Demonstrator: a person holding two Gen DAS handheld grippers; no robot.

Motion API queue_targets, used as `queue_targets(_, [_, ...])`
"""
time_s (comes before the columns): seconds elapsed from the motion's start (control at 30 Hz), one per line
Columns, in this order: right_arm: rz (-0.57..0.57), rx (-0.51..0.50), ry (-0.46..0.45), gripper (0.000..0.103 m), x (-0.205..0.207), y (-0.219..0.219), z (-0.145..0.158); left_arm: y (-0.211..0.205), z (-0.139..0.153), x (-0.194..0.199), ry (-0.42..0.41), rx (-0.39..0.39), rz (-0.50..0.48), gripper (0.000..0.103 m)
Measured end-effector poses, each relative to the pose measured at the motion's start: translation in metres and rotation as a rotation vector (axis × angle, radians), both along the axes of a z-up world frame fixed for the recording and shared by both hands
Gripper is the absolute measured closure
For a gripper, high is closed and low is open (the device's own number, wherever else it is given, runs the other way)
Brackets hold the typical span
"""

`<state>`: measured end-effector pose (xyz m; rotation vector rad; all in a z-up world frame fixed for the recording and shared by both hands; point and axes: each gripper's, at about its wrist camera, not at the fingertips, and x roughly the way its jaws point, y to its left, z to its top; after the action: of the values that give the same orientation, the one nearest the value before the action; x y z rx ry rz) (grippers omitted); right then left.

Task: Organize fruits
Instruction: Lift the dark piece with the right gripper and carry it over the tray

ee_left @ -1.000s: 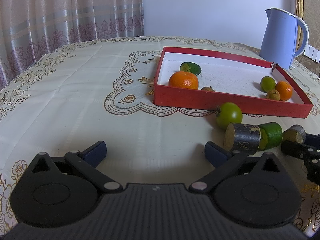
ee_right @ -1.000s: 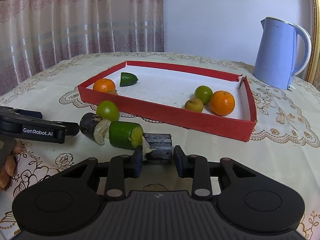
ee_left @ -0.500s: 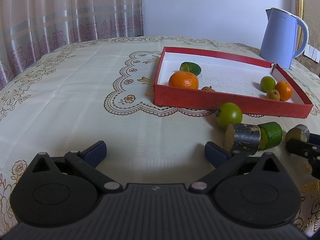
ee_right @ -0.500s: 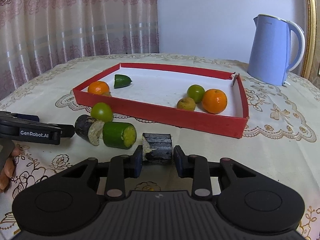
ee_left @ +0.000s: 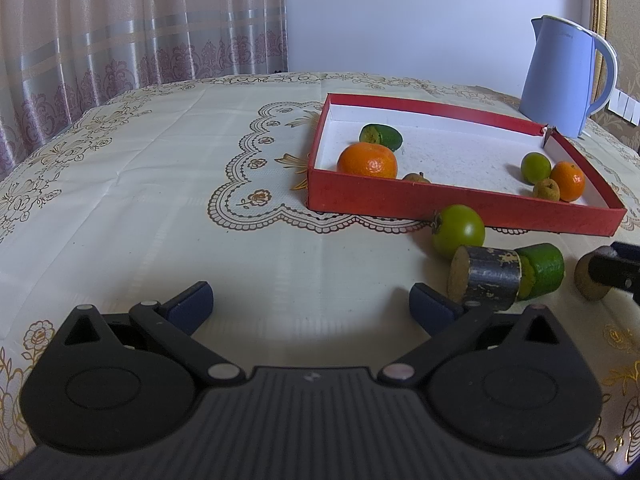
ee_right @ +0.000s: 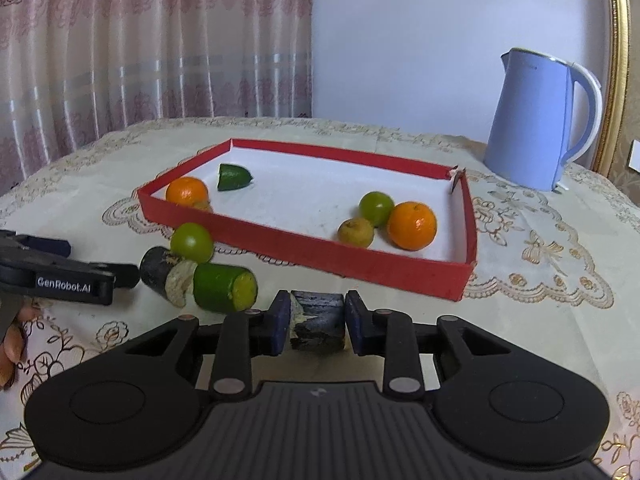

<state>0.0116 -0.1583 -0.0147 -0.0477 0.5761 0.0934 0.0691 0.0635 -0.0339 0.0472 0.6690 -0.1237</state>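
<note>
My right gripper (ee_right: 317, 316) has its jaws closing on a short dark sugarcane piece (ee_right: 318, 324), pads pressing both sides, held just off the tablecloth in front of the red tray (ee_right: 312, 248). That piece (ee_left: 590, 280) also shows at the right edge of the left wrist view. A second dark cane piece (ee_left: 486, 278), a cut green fruit (ee_left: 542, 266) and a round green fruit (ee_left: 458, 230) lie together before the tray (ee_left: 440, 204). My left gripper (ee_left: 312, 300) hovers open over bare cloth, left of them.
Inside the tray are two oranges (ee_right: 412, 224) (ee_right: 187, 191), a green round fruit (ee_right: 376, 208), a brownish small fruit (ee_right: 356, 232) and a green half (ee_right: 234, 177). A blue kettle (ee_right: 536, 120) stands back right. Curtains hang behind the table. A hand (ee_right: 12, 344) shows at the left.
My right gripper has risen and drawn the dark cane piece away from the cut green fruit, towards the right. The left gripper has kept still.
</note>
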Motion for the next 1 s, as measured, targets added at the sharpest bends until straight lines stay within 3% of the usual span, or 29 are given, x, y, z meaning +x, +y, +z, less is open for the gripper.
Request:
queue_targets(0.23, [-0.015, -0.002, 0.024, 0.073, 0.001, 0.001, 0.000, 0.000, 0.000, 0.000, 0.000, 0.000, 0.000, 0.000])
queue_targets(0.37, [-0.037, -0.018, 0.065, 0.060, 0.005, 0.002, -0.007, 0.000, 0.000, 0.000, 0.000, 0.000, 0.000, 0.000])
queue_targets(0.5, [-0.050, 0.007, 0.056, 0.061, 0.006, -0.003, -0.013, 0.000, 0.000, 0.000, 0.000, 0.000, 0.000, 0.000])
queue_targets(0.6, [-0.045, 0.013, 0.044, 0.070, 0.006, -0.003, -0.013, 0.000, 0.000, 0.000, 0.000, 0.000, 0.000, 0.000])
queue_targets(1.0, [-0.044, 0.014, 0.015, 0.071, 0.000, -0.006, -0.006, 0.000, 0.000, 0.000, 0.000, 0.000, 0.000, 0.000])
